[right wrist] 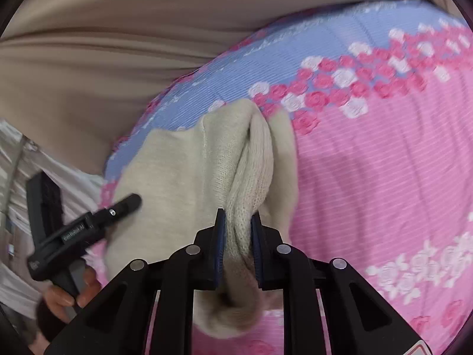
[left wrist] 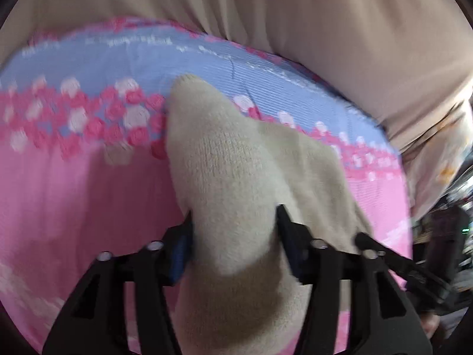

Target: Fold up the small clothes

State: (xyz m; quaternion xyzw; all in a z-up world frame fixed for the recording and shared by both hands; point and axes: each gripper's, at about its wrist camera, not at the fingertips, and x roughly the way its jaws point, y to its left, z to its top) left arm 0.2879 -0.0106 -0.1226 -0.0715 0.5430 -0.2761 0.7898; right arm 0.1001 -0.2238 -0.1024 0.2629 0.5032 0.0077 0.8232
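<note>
A small cream knitted garment (left wrist: 236, 162) lies partly lifted over a pink and blue floral sheet (left wrist: 74, 192). My left gripper (left wrist: 235, 216) is shut on a thick fold of it, the cloth bulging between the jaws. My right gripper (right wrist: 238, 219) is shut on a bunched ribbed edge of the same garment (right wrist: 183, 171). The left gripper also shows at the left of the right wrist view (right wrist: 88, 224), held by a hand. The right gripper shows at the lower right of the left wrist view (left wrist: 393, 260). The garment's shape is hidden by the bunching.
The sheet (right wrist: 384, 162) covers a bed with a rose band (right wrist: 340, 85). Beige cloth (left wrist: 325, 29) hangs behind the bed's far edge. Cluttered dark items (left wrist: 449, 222) sit off the bed at the right. White cloth (right wrist: 17, 177) lies at the left.
</note>
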